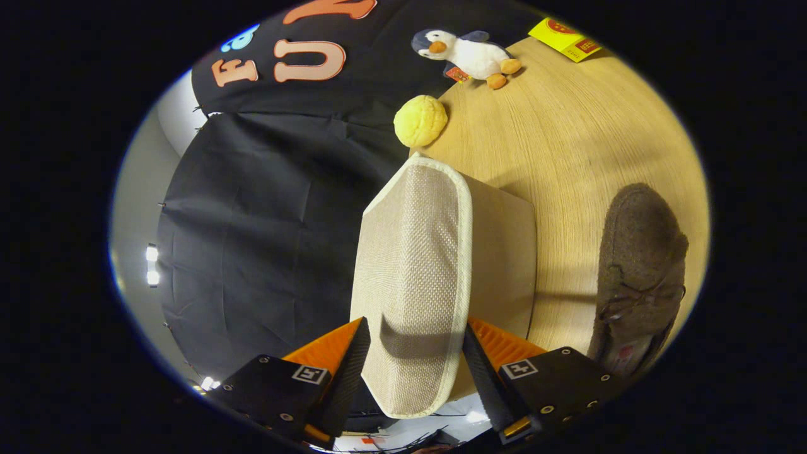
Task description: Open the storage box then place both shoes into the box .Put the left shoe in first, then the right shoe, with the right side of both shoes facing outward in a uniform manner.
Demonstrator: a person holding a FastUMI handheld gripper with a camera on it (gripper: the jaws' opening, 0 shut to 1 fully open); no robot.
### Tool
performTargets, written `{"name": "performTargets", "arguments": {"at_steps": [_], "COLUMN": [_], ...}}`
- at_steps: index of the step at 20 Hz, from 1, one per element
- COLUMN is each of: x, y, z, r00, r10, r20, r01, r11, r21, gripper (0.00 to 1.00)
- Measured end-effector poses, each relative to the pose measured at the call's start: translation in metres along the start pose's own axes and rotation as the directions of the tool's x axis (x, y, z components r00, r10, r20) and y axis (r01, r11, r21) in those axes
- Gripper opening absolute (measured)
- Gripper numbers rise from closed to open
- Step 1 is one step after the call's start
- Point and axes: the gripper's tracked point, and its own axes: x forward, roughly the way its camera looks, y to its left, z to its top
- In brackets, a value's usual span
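**Mia:** Woven cloth, pale and bumpy, with a cream edge. That was the lid of the storage box in the middle of the frame. It stood up between the two fingers of the gripper at the bottom.

**Ben:** Were the tongs holding it?

**Mia:** They sat narrow, one finger on each side of the flap. I thought they pinched it, but I could not see both fingers pressing.

**Ben:** What could have gone wrong?

**Mia:** The flap looked soft and floppy. It might have slipped out and dropped shut. A hard pull might have dragged the light box along the smooth wooden table.

**Ben:** And the shoe?

**Mia:** One fuzzy brown shoe lay at the right, beside the box, not in it. A round yellow ball and a plush penguin sat at the top.
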Motion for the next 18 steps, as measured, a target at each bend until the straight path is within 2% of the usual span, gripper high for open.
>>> {"name": "performTargets", "arguments": {"at_steps": [1,2,5,8,11,13,14,16,18], "x": [-0.006,-0.015,-0.035,-0.04,-0.036,-0.03,-0.028,-0.022,-0.012], "y": [0.01,0.024,0.063,0.1,0.124,0.13,0.142,0.167,0.184], "z": [0.001,0.002,0.01,0.017,0.018,0.019,0.019,0.019,0.017], "r00": [1.0,0.998,0.993,0.986,0.985,0.99,0.987,0.983,0.986], "r10": [0.027,0.057,0.114,0.153,0.153,0.12,0.136,0.162,0.151], "r20": [0.007,0.01,0.038,0.071,0.075,0.077,0.081,0.084,0.068], "r01": [-0.027,-0.056,-0.111,-0.142,-0.138,-0.105,-0.121,-0.145,-0.133], "r11": [1.0,0.998,0.991,0.981,0.975,0.98,0.977,0.972,0.967], "r21": [-0.001,-0.009,-0.073,-0.135,-0.172,-0.171,-0.175,-0.186,-0.218], "gripper": [0.81,0.73,0.63,0.46,0.41,0.3,0.2,0.16,0.13]}}
